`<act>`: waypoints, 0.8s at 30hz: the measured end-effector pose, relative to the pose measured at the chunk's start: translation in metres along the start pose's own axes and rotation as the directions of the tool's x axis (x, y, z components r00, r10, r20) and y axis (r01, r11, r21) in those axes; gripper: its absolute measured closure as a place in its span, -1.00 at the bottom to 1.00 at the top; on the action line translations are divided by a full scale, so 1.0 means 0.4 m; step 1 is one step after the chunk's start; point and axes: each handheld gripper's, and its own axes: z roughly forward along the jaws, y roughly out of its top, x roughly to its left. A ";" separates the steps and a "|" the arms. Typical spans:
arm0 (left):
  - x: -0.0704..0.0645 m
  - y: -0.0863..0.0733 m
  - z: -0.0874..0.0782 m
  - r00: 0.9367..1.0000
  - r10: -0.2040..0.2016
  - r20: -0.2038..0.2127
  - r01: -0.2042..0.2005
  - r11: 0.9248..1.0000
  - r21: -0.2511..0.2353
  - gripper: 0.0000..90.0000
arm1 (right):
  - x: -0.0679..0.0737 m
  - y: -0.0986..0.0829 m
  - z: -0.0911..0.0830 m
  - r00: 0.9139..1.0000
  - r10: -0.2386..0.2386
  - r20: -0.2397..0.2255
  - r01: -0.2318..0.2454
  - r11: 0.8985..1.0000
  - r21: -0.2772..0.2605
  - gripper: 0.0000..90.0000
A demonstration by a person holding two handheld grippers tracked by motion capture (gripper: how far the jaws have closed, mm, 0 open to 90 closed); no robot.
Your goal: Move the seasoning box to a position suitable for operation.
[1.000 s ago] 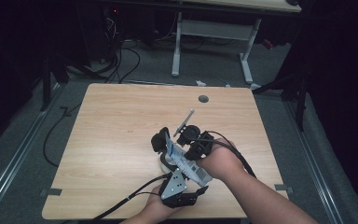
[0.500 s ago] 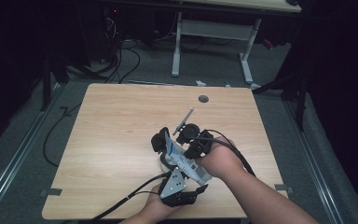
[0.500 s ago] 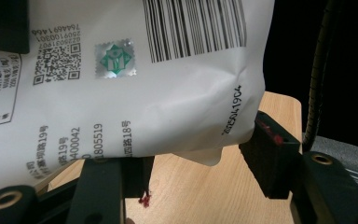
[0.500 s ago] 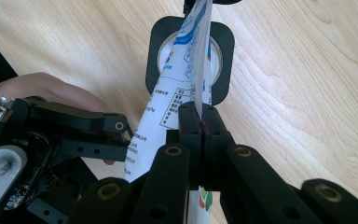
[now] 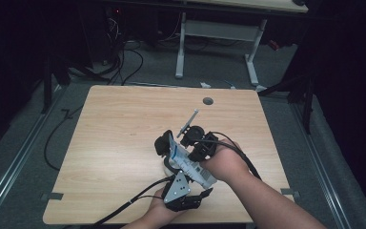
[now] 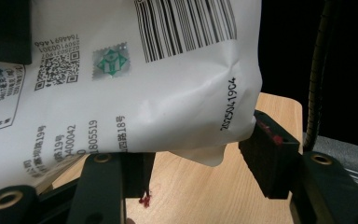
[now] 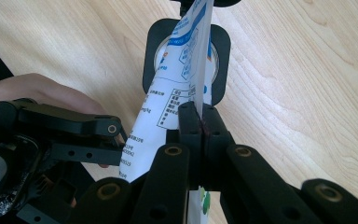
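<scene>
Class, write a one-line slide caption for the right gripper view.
Right gripper pinches the white printed pouch by its edge above the wooden table.

— What is being handled?
— A white plastic pouch (image 5: 186, 161) with blue printing, a barcode, a QR code and small black text (image 6: 121, 70).

— How does it sit?
— Lifted above the wooden table near its front edge, tilted, slightly crumpled. One flat sealed edge (image 7: 196, 70) is pinched; the rounded bottom corner bulges.

— What lies under it?
— A black square holder with a round opening (image 7: 156, 37).
</scene>
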 end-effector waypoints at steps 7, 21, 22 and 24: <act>-0.002 0.003 -0.001 1.000 0.003 0.000 -0.003 1.000 -0.004 0.05 | -0.001 0.000 -0.002 1.000 0.000 -0.002 0.000 1.000 0.002 1.00; -0.002 0.004 -0.004 1.000 0.009 -0.003 -0.009 1.000 -0.004 0.06 | 0.000 0.002 0.000 1.000 -0.003 0.002 0.003 1.000 0.003 0.99; -0.002 0.005 -0.004 1.000 0.010 -0.004 -0.010 1.000 -0.005 0.06 | 0.000 0.002 0.000 1.000 -0.003 0.003 0.003 1.000 0.002 1.00; -0.002 0.005 -0.004 1.000 0.009 -0.004 -0.009 1.000 -0.005 0.06 | 0.000 0.002 0.000 1.000 -0.003 0.004 0.003 1.000 0.001 0.99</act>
